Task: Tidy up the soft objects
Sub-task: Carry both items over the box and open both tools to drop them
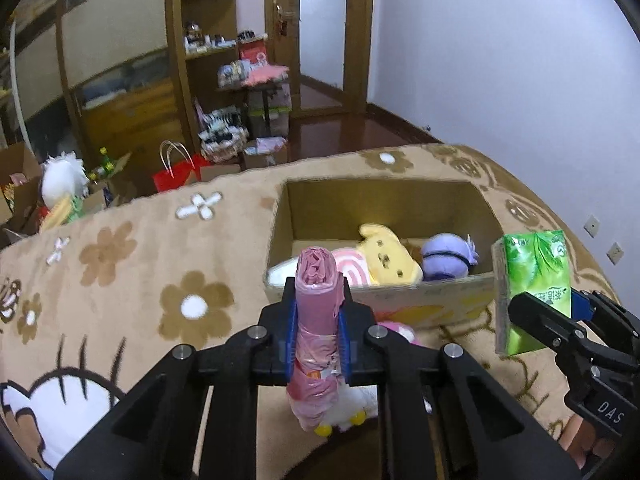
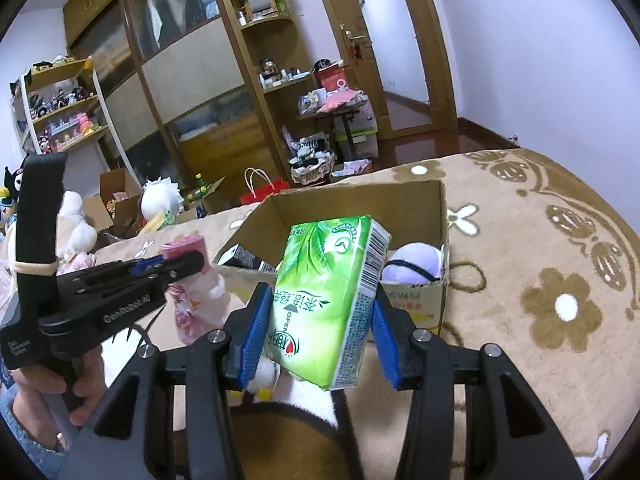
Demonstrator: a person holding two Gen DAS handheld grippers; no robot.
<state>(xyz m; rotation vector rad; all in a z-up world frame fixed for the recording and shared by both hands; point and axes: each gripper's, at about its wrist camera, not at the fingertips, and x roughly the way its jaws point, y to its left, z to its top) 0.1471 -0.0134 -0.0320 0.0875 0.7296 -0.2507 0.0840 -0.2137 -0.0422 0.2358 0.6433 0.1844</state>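
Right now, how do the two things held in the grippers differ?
The left gripper holds a pink plastic roll, a crinkled cylinder; the right gripper holds a green tissue pack, a printed, flat-sided block. The roll stands upright; the pack tilts. Both are held short of the cardboard box.

the white plush [image 1: 352, 408] at lower centre of the left wrist view is mostly hidden behind the pink bag roll [image 1: 318, 332] and the jaws. in the cardboard box [image 2: 352, 208], the purple plush [image 2: 414, 264] is half covered by the green tissue pack [image 2: 332, 300]. items on the shelves [image 2: 64, 120] at the upper left are too small to tell.
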